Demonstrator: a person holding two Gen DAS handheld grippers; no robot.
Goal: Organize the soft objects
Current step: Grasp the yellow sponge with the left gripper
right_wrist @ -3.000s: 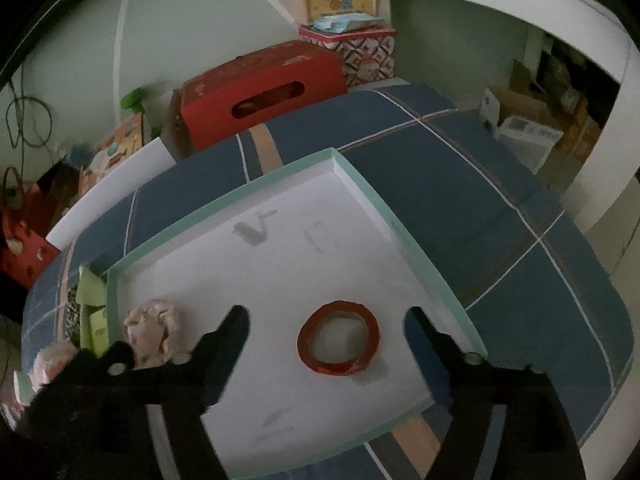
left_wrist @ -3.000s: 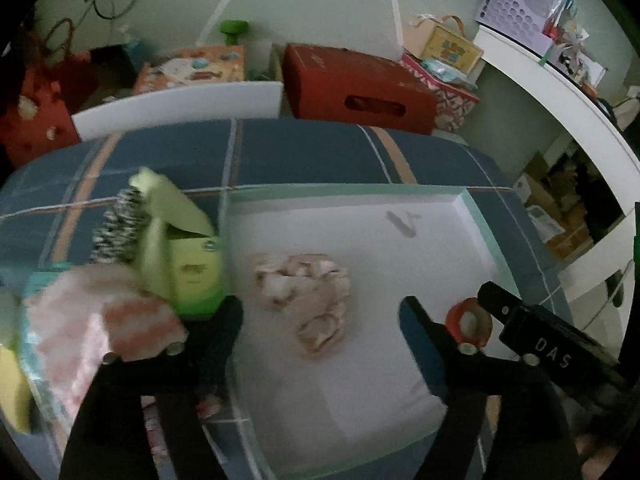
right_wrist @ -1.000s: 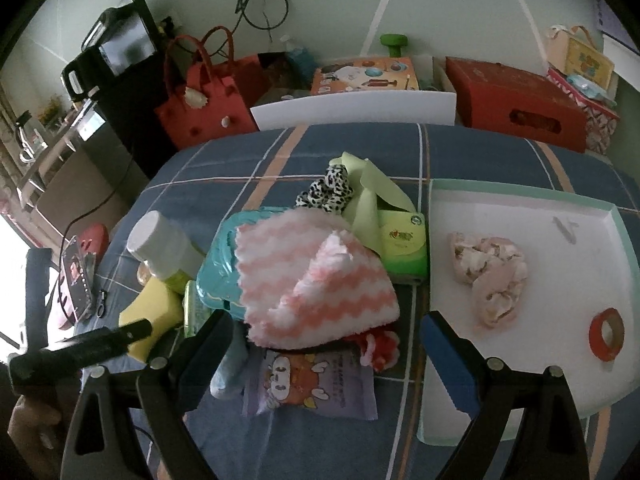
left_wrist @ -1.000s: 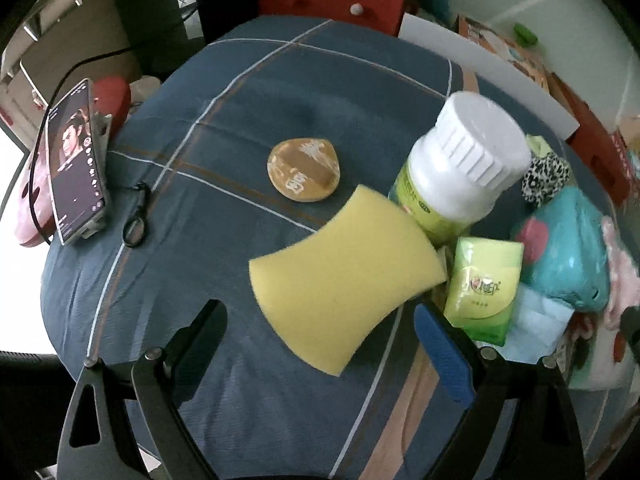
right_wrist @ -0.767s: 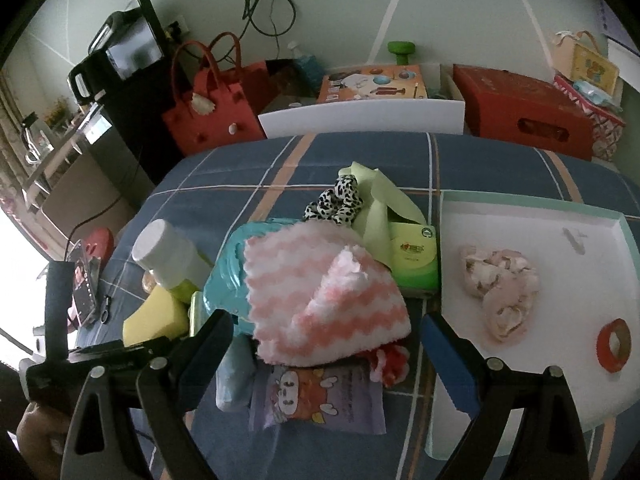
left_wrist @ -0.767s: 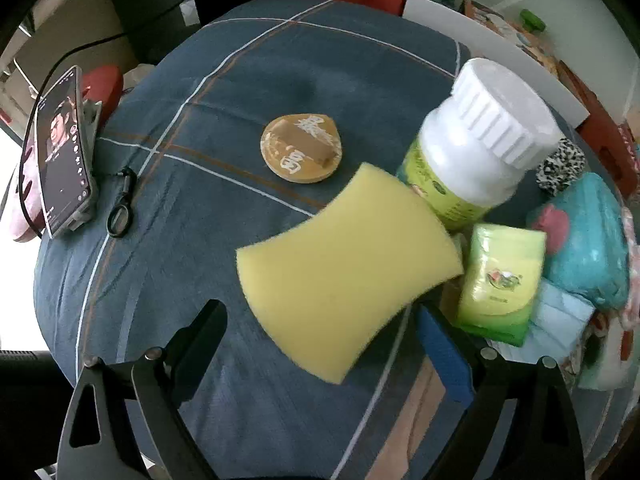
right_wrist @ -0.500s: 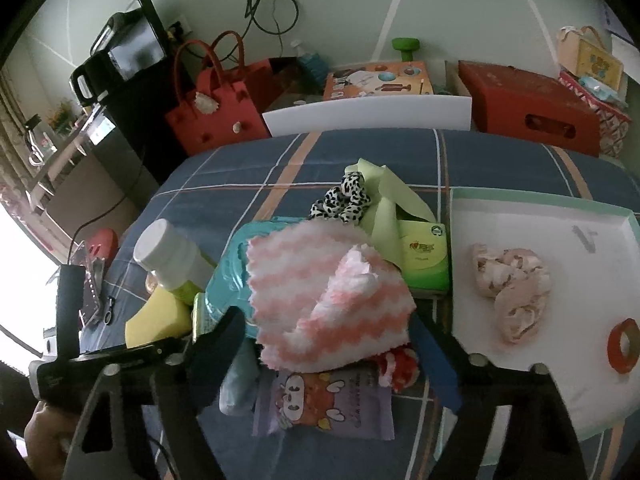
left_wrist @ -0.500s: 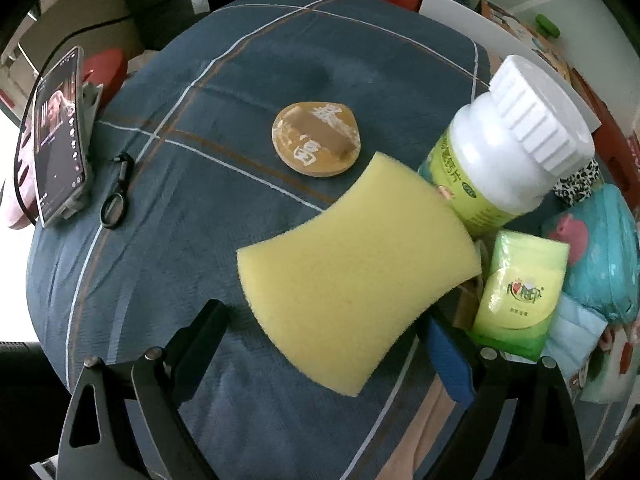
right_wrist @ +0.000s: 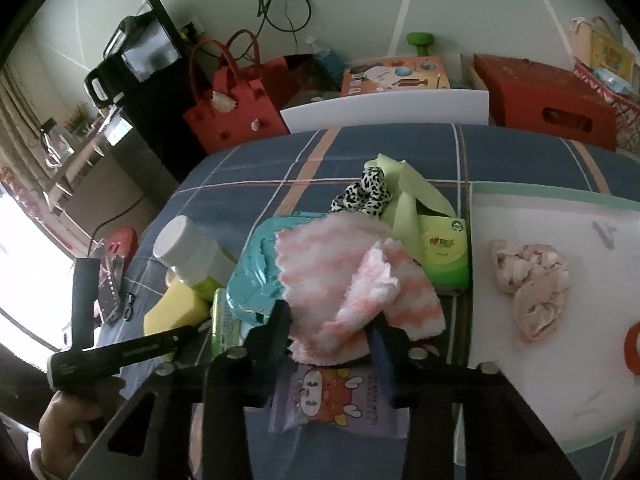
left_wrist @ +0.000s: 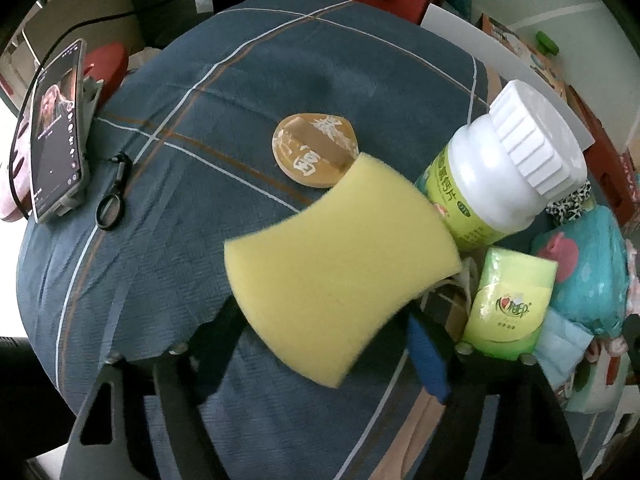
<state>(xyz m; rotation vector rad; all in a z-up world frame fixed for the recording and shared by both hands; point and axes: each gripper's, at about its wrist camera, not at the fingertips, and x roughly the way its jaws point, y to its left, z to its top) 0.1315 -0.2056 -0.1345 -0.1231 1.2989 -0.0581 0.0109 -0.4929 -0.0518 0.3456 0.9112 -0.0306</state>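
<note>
My left gripper (left_wrist: 320, 340) is shut on the near end of a yellow sponge (left_wrist: 340, 268), which tilts up over the blue plaid cloth; the sponge also shows in the right wrist view (right_wrist: 176, 308). My right gripper (right_wrist: 332, 336) is shut on the near edge of a pink and white zigzag cloth (right_wrist: 344, 276) that lies on a teal pouch (right_wrist: 256, 276). A white tray (right_wrist: 560, 208) at the right holds a crumpled pink cloth (right_wrist: 528, 276) and a red tape ring (right_wrist: 632, 348).
A white-capped bottle (left_wrist: 504, 160), a green tissue pack (left_wrist: 512, 304), a round brown pad (left_wrist: 316, 152), a phone (left_wrist: 56, 132) and a leopard scrunchie (right_wrist: 368, 196) lie around. A purple snack bag (right_wrist: 336, 404) lies below my right gripper. Red bag and boxes stand behind.
Both grippers have closed: the left on the yellow sponge, the right on the pink zigzag cloth. The left gripper moved closer to the sponge.
</note>
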